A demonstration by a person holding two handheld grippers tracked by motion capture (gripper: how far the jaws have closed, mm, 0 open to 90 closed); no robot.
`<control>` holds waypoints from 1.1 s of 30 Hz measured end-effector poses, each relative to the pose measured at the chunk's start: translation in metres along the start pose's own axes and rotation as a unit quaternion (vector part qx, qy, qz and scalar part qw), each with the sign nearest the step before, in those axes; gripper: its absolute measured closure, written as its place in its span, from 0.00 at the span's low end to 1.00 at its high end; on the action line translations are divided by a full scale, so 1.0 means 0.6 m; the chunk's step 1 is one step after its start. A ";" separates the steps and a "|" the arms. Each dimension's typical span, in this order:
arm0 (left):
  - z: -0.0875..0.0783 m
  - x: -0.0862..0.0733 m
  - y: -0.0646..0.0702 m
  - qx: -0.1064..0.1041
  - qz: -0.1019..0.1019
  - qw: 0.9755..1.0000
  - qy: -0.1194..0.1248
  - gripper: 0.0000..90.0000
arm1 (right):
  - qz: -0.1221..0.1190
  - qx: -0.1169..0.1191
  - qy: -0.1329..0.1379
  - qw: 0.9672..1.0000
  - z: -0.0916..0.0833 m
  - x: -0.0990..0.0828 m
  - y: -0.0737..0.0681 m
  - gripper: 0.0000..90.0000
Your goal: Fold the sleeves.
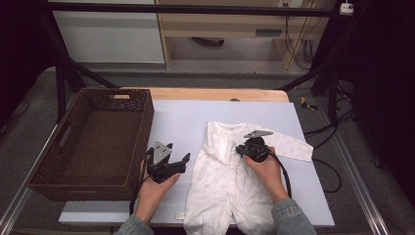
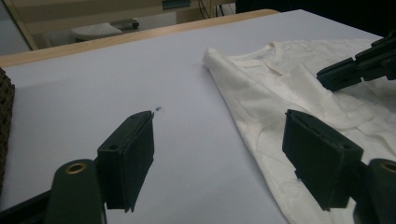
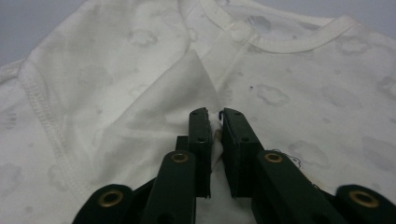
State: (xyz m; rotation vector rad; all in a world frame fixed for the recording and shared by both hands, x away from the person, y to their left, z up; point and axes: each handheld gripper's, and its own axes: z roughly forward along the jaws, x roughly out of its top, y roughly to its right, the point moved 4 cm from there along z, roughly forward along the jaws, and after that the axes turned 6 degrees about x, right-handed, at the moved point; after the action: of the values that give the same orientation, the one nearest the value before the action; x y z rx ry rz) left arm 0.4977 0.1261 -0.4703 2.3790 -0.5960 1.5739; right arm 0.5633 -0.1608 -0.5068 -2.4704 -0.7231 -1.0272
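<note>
A white baby romper (image 1: 220,186) with a faint cloud print lies flat on the pale blue mat (image 1: 181,117), its neck toward the far side. My right gripper (image 1: 241,150) rests on the chest area. In the right gripper view my right gripper (image 3: 212,114) is shut on a raised fold of the romper (image 3: 289,79) just below the collar. My left gripper (image 1: 177,152) hovers left of the garment, open and holding nothing. In the left gripper view my left gripper (image 2: 217,121) spans bare mat and the romper's (image 2: 280,88) edge, with the right gripper (image 2: 345,70) at the far right.
A deep brown wicker basket (image 1: 142,127) stands on the left of the table, close beside my left hand. The wooden table edge (image 1: 215,94) runs behind the mat. Black frame legs and cables stand beyond the table.
</note>
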 end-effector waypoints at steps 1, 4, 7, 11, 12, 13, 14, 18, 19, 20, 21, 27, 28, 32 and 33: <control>0.000 0.000 0.000 0.000 0.000 1.000 0.000 0.28 | -0.004 0.000 -0.001 1.000 0.000 0.000 -0.002 0.94; 0.000 0.000 0.000 0.001 0.001 1.000 0.000 0.28 | -0.011 -0.005 0.001 1.000 -0.004 0.002 -0.005 0.96; 0.000 -0.001 -0.002 0.003 0.002 1.000 -0.001 0.28 | -0.013 -0.013 0.006 1.000 -0.015 0.004 -0.004 0.96; 0.000 -0.001 -0.004 0.006 0.002 1.000 -0.003 0.28 | -0.008 -0.029 0.015 0.999 -0.037 0.007 0.003 0.96; 0.000 -0.001 -0.005 0.007 0.002 1.000 -0.003 0.28 | -0.005 -0.031 0.016 0.999 -0.043 0.007 0.004 0.96; 0.000 -0.001 -0.006 0.008 0.003 1.000 -0.004 0.28 | -0.004 -0.035 0.018 0.999 -0.048 0.007 0.006 0.96; -0.001 -0.001 -0.006 0.010 0.004 1.000 -0.004 0.28 | -0.004 -0.041 0.019 0.999 -0.053 0.006 0.008 0.96; 0.000 -0.002 -0.008 0.013 0.005 1.000 -0.006 0.28 | 0.007 -0.054 0.029 0.998 -0.072 -0.003 0.012 0.96; 0.000 -0.002 -0.008 0.013 0.005 1.000 -0.006 0.28 | 0.010 -0.055 0.034 0.998 -0.077 -0.006 0.012 0.96; 0.000 -0.002 -0.008 0.013 0.006 1.000 -0.007 0.28 | 0.012 -0.054 0.037 0.998 -0.081 -0.008 0.011 0.96; 0.000 -0.003 -0.008 0.013 0.006 1.000 -0.007 0.28 | 0.011 -0.056 0.039 0.998 -0.084 -0.011 0.010 0.96; 0.001 -0.003 -0.007 0.015 0.010 1.000 -0.008 0.28 | 0.011 -0.062 0.054 0.997 -0.100 -0.018 0.006 0.96; 0.001 -0.003 -0.007 0.015 0.011 1.000 -0.008 0.28 | 0.011 -0.062 0.055 0.997 -0.102 -0.019 0.005 0.96; 0.002 -0.004 -0.006 0.015 0.012 1.000 -0.009 0.28 | 0.010 -0.073 0.047 0.996 -0.104 -0.026 0.000 0.96; 0.002 -0.004 -0.006 0.015 0.012 1.000 -0.009 0.28 | 0.006 -0.078 0.039 0.996 -0.100 -0.030 0.001 0.94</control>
State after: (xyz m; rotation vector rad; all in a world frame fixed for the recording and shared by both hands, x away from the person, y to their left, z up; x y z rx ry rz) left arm 0.4994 0.1293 -0.4725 2.4189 -0.6113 1.5838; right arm 0.5202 -0.1974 -0.4797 -2.5441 -0.6243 -1.2115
